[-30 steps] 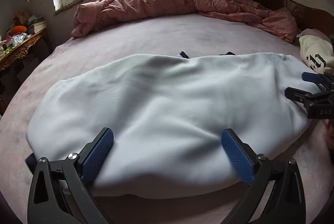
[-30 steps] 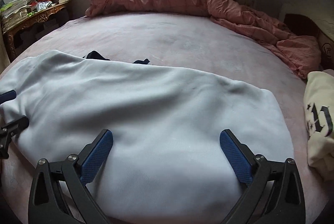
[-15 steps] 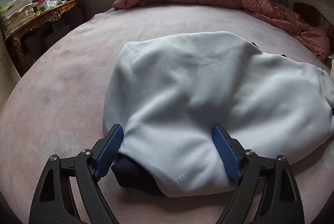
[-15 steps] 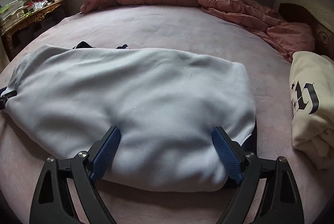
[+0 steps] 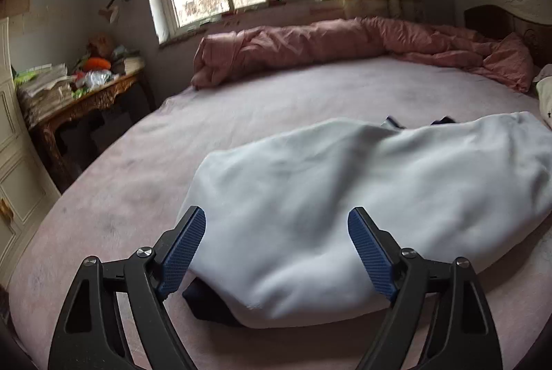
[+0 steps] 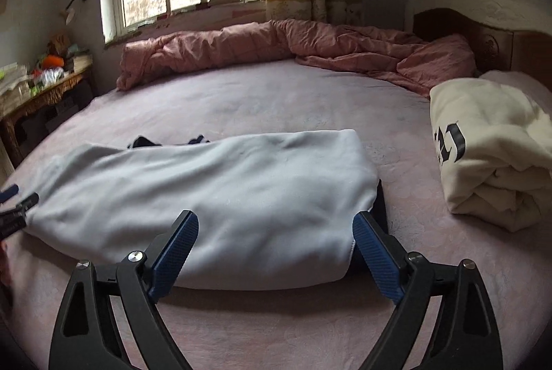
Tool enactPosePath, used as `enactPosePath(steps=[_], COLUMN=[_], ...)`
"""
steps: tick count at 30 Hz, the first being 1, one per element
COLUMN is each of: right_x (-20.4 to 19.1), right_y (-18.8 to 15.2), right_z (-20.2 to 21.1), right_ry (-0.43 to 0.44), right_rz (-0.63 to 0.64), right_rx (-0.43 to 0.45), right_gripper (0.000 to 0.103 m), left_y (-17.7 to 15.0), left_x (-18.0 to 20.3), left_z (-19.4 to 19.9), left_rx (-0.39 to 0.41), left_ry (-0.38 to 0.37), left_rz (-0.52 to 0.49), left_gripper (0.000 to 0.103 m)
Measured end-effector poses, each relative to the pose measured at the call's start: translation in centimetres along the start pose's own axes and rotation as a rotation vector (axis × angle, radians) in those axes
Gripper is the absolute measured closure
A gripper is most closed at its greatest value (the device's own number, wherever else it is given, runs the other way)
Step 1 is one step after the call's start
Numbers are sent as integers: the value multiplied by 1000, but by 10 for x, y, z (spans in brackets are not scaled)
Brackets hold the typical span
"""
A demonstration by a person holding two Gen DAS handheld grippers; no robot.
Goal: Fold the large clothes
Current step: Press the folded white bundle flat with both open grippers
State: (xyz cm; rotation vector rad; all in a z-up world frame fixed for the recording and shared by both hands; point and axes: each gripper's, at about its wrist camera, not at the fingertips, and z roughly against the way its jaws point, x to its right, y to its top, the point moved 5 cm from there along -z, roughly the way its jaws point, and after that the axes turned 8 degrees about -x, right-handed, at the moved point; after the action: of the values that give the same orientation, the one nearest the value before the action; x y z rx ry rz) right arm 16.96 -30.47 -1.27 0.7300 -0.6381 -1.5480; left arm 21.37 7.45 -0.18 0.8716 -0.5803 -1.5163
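Note:
A large pale blue garment (image 5: pixel 362 190) lies folded in a long bundle on the pink bed; it also shows in the right wrist view (image 6: pixel 220 190). Dark navy parts peek out at its far edge (image 5: pixel 445 120) and under its near left corner (image 5: pixel 207 301). My left gripper (image 5: pixel 276 252) is open and empty, just above the bundle's left end. My right gripper (image 6: pixel 274 252) is open and empty over the bundle's right end. The left gripper's fingertips (image 6: pixel 13 197) show at the left edge of the right wrist view.
A folded cream garment with a black print (image 6: pixel 490 146) lies on the bed at the right. A rumpled pink duvet (image 6: pixel 293 46) runs along the far side under the window. A cluttered wooden side table (image 5: pixel 76 94) stands left of the bed (image 6: pixel 276 101).
Both grippers have pulled back and lifted from the bundle, staying open. The left gripper swung from mid-bundle to its left end; the right moved toward the right end.

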Motion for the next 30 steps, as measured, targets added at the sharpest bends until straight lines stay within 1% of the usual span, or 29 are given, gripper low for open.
enactPosePath(steps=[2,3,4,6,7,8,9,10,11,12,13,14,16,17,18,19,20,21,22,23,25,26,27,28,29,30], right_x=[7,11,14,26,35,46,57,65,67,66,60,55,47,48,51,56,60,64,69,76,84,84,80,75,71,67], right_y=[-1,1,2,0,-2,-5,-10,-16,-20,-21,-21,-19,-21,-24,-29,-33,-33,-29,-24,-18,-13,-11,-9,-9,-9,-6], right_z=[5,5,3,-4,-8,-12,-15,-18,-23,-29,-33,-36,-41,-46,-53,-58,-58,-55,-55,-58,-73,-73,-73,-74,-72,-68], right_ry=[78,105,95,23,-14,-26,-5,30,72,142,183,188,138,143,171,185,181,135,80,28,38,36,47,58,46,25], right_rz=[-80,-102,-107,-139,-184,-243,-323,-387,-431,-449,-436,-404,-376,-403,-456,-503,-524,-530,-533,-539,-573,-571,-550,-526,-511,-494], right_rx=[16,28,30,14,-2,-19,-41,-61,-85,-122,-145,-157,-165,-182,-206,-211,-182,-118,-78,-58,-90,-88,-90,-102,-94,-64], right_gripper=[1,0,0,0,0,0,0,0,0,0,0,0,0,0,0,0,0,0,0,0,1,5,30,42,47,65], left_y=[7,10,10,9,8,7,4,3,1,-2,-3,-4,-7,-8,-9,-9,-10,-10,-10,-10,-10,-10,-9,-10,-10,-11], left_x=[15,21,29,46,55,63,72,77,82,84,85,84,83,81,78,76,74,73,73,73,74,74,74,73,72,70], left_z=[18,23,26,26,23,19,15,11,7,1,-4,-8,-14,-16,-19,-20,-21,-21,-19,-18,-16,-16,-17,-18,-20,-22], left_rx=[65,82,89,78,61,40,18,2,-13,-38,-55,-69,-94,-105,-114,-122,-124,-121,-115,-110,-105,-104,-108,-113,-120,-130], left_ry=[-64,-114,-158,-236,-270,-290,-293,-282,-250,-203,-178,-185,-202,-203,-206,-213,-219,-222,-223,-222,-220,-219,-224,-229,-224,-216], left_rz=[-13,-11,-7,1,1,0,-7,-20,-37,-45,-46,-47,-35,-21,-4,8,17,23,26,25,24,25,28,35,43,50], left_gripper=[19,18,18,18,18,18,18,18,18,18,18,18,18,18,18,18,18,18,18,17,16,16,16,16,15,15])
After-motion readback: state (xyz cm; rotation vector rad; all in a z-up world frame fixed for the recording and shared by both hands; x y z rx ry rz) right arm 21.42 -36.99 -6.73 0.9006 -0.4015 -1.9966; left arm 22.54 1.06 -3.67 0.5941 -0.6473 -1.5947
